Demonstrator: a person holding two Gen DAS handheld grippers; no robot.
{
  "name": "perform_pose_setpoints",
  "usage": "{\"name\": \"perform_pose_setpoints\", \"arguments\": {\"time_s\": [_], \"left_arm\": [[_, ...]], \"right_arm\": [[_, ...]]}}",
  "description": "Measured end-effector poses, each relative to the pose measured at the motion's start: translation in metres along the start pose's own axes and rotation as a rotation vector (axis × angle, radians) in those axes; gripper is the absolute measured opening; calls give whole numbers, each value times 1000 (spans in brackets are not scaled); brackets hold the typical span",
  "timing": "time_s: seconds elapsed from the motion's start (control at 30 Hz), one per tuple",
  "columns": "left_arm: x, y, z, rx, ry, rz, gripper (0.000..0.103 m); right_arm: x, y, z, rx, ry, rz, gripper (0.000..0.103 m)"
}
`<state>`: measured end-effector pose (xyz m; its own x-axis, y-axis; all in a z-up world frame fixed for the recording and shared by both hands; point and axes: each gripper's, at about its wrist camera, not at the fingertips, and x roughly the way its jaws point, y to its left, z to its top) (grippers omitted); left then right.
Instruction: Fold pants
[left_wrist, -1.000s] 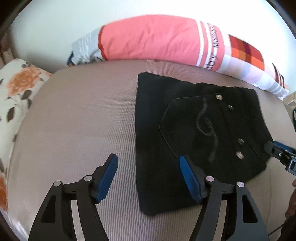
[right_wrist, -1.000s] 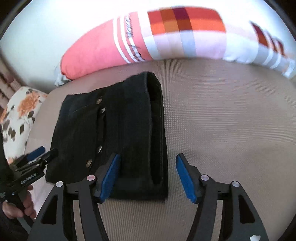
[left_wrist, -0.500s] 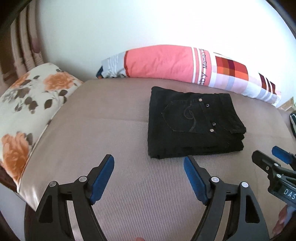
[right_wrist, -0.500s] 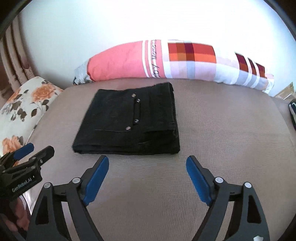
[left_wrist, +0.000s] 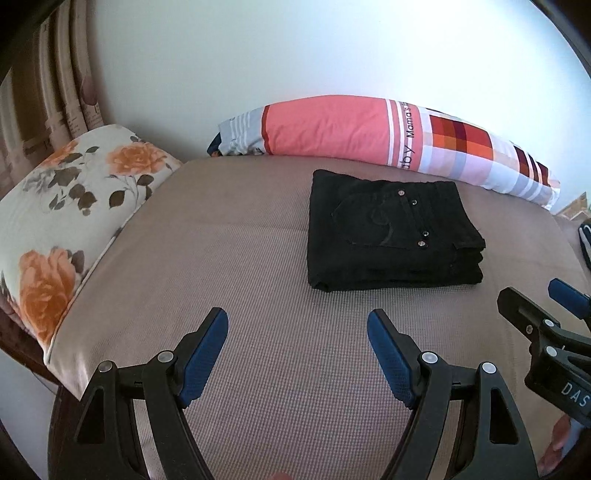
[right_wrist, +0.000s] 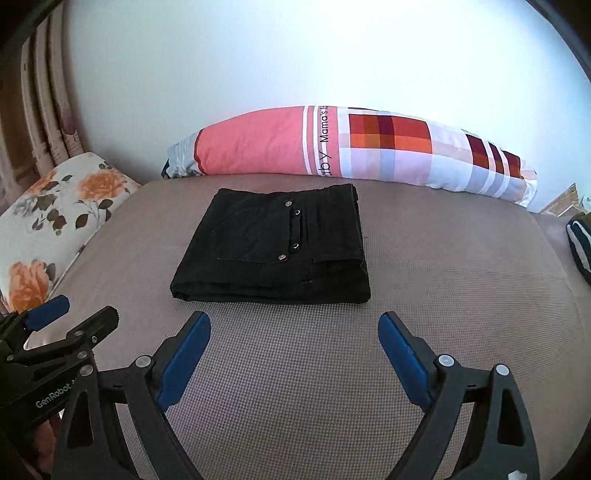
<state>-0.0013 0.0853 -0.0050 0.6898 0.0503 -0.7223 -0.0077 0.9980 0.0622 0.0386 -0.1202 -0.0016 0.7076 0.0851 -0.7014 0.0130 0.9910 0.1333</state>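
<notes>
Left wrist: left tool (left_wrist: 297, 326) angled downward, empty.

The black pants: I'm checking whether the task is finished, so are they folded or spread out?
Folded. The black pants lie as a compact stacked rectangle on the bed.

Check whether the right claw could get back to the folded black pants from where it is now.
Probably yes. The right claw is open and empty, its jaws having just been opening, and only bare bed cover lies between it and the folded black pants. The left claw sits off to the side, clear of that path.
</notes>
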Motion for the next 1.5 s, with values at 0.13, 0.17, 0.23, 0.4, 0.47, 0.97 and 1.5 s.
{"name": "perform_pose_setpoints", "arguments": {"time_s": [0.13, 0.17, 0.23, 0.4, 0.47, 0.97, 1.5], "left_arm": [[1, 0, -1, -2, 8, -6, 78], [2, 0, -1, 0, 9, -7, 78], [1, -1, -2, -2, 8, 0, 78], [0, -3, -3, -4, 9, 6, 78], [1, -3, -3, -2, 10, 3, 78], [3, -6, -8, 5, 16, 4, 78], [13, -2, -4, 36, 23, -8, 78]], "right_arm": [[1, 3, -3, -7, 11, 1, 91], [1, 4, -4, -10, 12, 0, 91], [1, 6, -5, -13, 13, -2, 91], [3, 7, -7, -15, 22, 1, 91], [4, 6, -8, -12, 28, 4, 91], [8, 7, -9, -18, 44, 3, 91], [13, 8, -13, -12, 60, 2, 91]]}}
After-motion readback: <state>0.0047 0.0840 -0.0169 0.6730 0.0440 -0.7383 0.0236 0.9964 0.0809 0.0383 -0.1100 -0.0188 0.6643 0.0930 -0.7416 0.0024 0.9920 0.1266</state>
